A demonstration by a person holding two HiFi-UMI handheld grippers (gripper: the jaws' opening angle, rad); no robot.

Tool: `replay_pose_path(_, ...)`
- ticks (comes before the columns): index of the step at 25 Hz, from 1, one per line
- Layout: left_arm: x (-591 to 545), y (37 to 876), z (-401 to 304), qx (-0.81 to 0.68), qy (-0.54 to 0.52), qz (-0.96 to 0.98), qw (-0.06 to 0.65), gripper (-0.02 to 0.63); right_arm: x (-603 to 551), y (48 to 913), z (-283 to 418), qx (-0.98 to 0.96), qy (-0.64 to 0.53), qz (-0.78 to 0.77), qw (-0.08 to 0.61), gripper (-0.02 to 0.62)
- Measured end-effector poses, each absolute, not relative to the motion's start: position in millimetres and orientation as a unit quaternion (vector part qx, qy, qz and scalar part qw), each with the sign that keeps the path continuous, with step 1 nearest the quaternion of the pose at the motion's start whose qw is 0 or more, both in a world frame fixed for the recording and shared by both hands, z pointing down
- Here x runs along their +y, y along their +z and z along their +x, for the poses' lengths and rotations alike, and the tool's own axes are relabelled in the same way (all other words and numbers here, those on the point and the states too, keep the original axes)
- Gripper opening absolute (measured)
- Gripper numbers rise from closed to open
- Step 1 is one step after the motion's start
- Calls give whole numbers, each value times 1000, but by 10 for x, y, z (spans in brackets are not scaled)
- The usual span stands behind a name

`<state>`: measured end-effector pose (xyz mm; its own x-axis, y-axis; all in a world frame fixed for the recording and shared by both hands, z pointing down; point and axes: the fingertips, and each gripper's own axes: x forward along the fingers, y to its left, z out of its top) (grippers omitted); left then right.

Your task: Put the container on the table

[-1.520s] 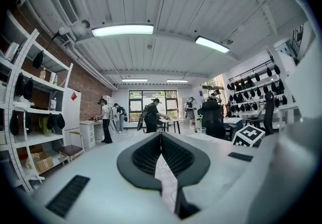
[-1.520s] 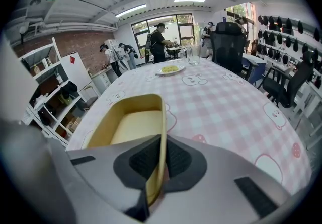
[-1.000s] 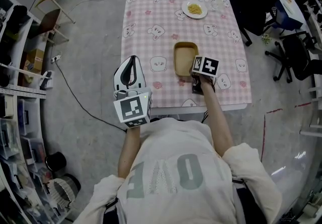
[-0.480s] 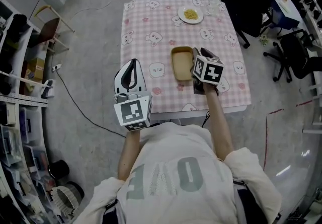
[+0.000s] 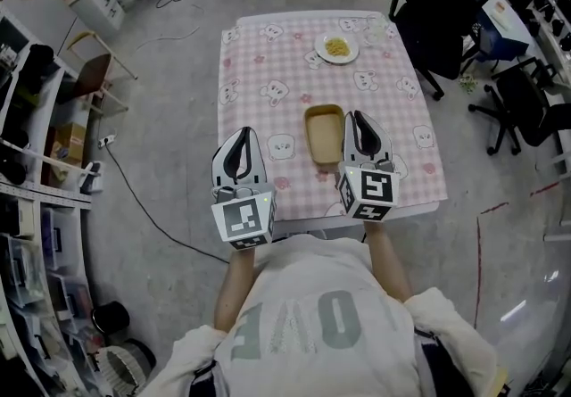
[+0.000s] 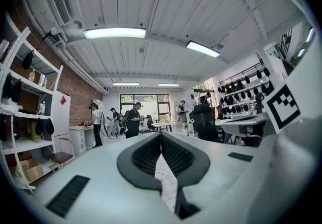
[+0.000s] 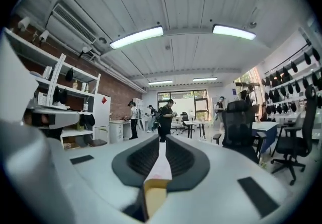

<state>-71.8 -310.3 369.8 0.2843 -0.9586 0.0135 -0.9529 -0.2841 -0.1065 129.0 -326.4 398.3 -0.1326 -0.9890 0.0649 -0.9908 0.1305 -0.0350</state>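
Observation:
The tan rectangular container (image 5: 324, 134) stands empty on the pink checked table (image 5: 268, 65), near its front edge. My right gripper (image 5: 358, 117) hovers just right of the container and clear of it, jaws a narrow slit apart with nothing between them. In the right gripper view (image 7: 162, 142) the container's rim (image 7: 155, 195) shows low down through that slit. My left gripper (image 5: 239, 130) hangs over the table's front left edge, shut and empty. In the left gripper view (image 6: 161, 136) its tips meet over the tablecloth (image 6: 165, 180).
A white plate of yellow food (image 5: 336, 48) and a clear glass (image 5: 375, 29) sit at the table's far end. Black office chairs (image 5: 446, 20) stand to the right, shelving (image 5: 36, 163) to the left, and a cable (image 5: 134, 190) crosses the floor. People stand far across the room (image 7: 163, 117).
My right gripper has left the container's near right corner, risen and drawn back toward me. The container stays on the table. The left gripper shifted slightly right.

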Motion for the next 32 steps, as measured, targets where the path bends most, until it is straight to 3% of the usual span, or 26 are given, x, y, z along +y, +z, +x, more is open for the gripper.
replay_pose_path(7,-3073,3742,-702,595,-35,-803,26,28,-3004,4017,1292,-743,33,668,-3,29)
replay_pose_path(32,-3033,3726,-619,598,-12,-801,23,28,-2919,4006,1351,-748,37,663,-1,29)
